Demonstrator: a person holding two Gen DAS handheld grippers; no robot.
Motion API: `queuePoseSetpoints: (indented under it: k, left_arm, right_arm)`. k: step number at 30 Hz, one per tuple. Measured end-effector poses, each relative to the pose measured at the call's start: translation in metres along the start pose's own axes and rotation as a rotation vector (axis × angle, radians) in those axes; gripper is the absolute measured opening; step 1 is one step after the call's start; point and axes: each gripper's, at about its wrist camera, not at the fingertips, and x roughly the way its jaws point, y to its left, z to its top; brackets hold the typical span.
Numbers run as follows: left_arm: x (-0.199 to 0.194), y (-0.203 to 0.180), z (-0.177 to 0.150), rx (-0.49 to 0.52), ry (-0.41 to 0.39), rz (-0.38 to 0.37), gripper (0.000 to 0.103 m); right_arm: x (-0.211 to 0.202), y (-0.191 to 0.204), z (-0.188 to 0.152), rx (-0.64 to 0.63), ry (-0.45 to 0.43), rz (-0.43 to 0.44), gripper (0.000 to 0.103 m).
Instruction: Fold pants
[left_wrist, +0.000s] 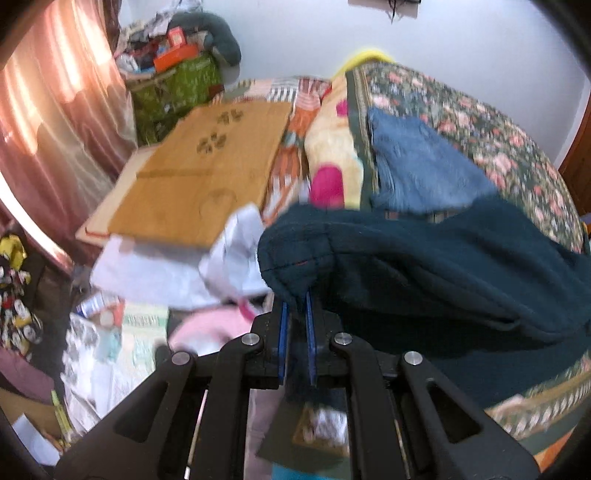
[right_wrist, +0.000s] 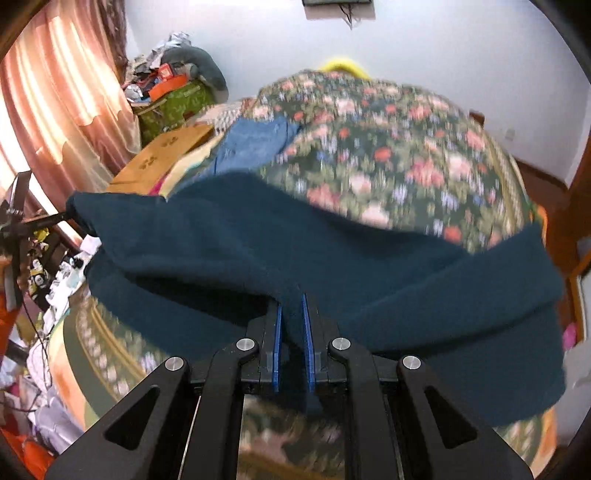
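Pinching a hemmed corner of dark teal pants (left_wrist: 424, 266), the left gripper (left_wrist: 296, 301) has its blue pads closed on the cloth. The right gripper (right_wrist: 291, 302) likewise clamps a fold of the same pants (right_wrist: 332, 258), which drape between the two and over a floral bedspread (right_wrist: 388, 155). One pair of pants, two grippers. A blue garment (left_wrist: 417, 166) lies beyond, a cardboard box (left_wrist: 207, 173) left of it, pink curtains (left_wrist: 48, 110) and a white wall (right_wrist: 443, 48) behind.
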Motion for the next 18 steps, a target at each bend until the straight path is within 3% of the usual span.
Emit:
queuePoseSetpoints:
  k: [3, 8, 10, 12, 14, 16, 18]
  left_arm:
    - [0.009, -0.003, -0.021, 0.005, 0.053, 0.025, 0.009]
    - [0.004, -0.001, -0.036, 0.019, 0.087, 0.073, 0.012]
    - [-0.006, 0.001, -0.033, 0.013, 0.074, 0.071, 0.017]
    - [-0.018, 0.002, -0.027, 0.005, 0.046, 0.073, 0.038]
    - [-0.033, -0.001, -0.020, -0.001, -0.002, 0.070, 0.052]
    - [-0.046, -0.010, -0.008, 0.009, -0.048, 0.072, 0.057]
    - [-0.053, -0.022, 0.003, 0.031, -0.071, 0.054, 0.059]
  right_arm:
    - [0.010, -0.001, -0.019, 0.017, 0.045, -0.003, 0.010]
    - [0.000, -0.005, -0.028, 0.072, 0.041, 0.023, 0.013]
    - [-0.010, -0.010, -0.027, 0.096, 0.027, 0.021, 0.013]
    - [-0.022, -0.017, -0.025, 0.108, 0.003, -0.006, 0.013]
    - [-0.034, -0.027, -0.021, 0.125, -0.018, -0.034, 0.014]
    - [-0.045, -0.041, -0.016, 0.151, -0.037, -0.064, 0.018]
    - [-0.055, -0.058, -0.012, 0.179, -0.060, -0.099, 0.029]
